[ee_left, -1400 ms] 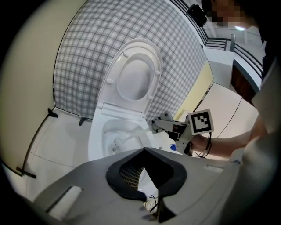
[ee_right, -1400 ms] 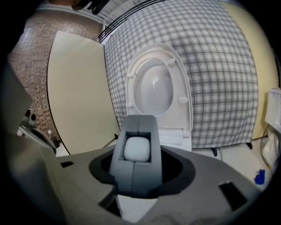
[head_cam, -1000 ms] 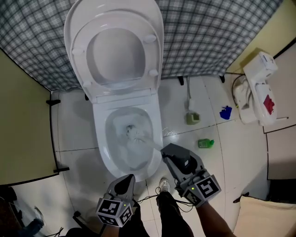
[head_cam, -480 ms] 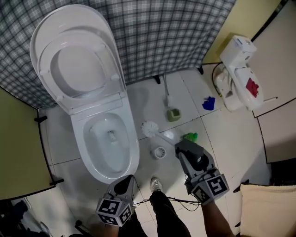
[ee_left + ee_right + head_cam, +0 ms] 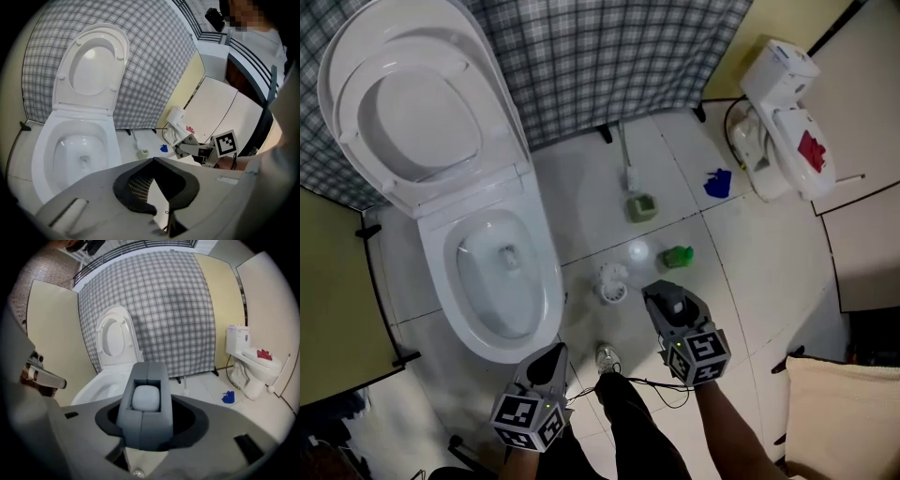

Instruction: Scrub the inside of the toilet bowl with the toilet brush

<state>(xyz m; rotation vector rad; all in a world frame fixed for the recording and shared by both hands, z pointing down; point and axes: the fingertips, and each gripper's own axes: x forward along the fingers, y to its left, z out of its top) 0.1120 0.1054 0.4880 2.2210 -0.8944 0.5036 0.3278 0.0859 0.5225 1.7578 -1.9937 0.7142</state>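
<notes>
The white toilet bowl (image 5: 539, 319) stands at the left with lid and seat (image 5: 408, 112) raised; its inside is empty. My right gripper (image 5: 662, 292) is over the tiled floor to the bowl's right, shut on the toilet brush's white handle (image 5: 146, 398). The brush head (image 5: 612, 276) sits at the small round holder (image 5: 611, 294); whether it rests inside I cannot tell. My left gripper (image 5: 551, 356) hangs by the bowl's front rim, shut, with nothing in it, and in its own view the bowl (image 5: 47, 140) lies to the left of its jaws (image 5: 152, 161).
A green bottle (image 5: 678, 256), a long-handled tool with a green end (image 5: 640, 206) and a blue scrap (image 5: 715, 183) lie on the floor. A second white toilet (image 5: 783, 103) stands at the right. Plaid curtain (image 5: 609, 47) behind, yellow partition (image 5: 328, 309) at the left. A shoe (image 5: 607, 356) is below.
The brush has left the bowl and travelled right across the floor to the holder. My right gripper moved with it, and the head view has swung right.
</notes>
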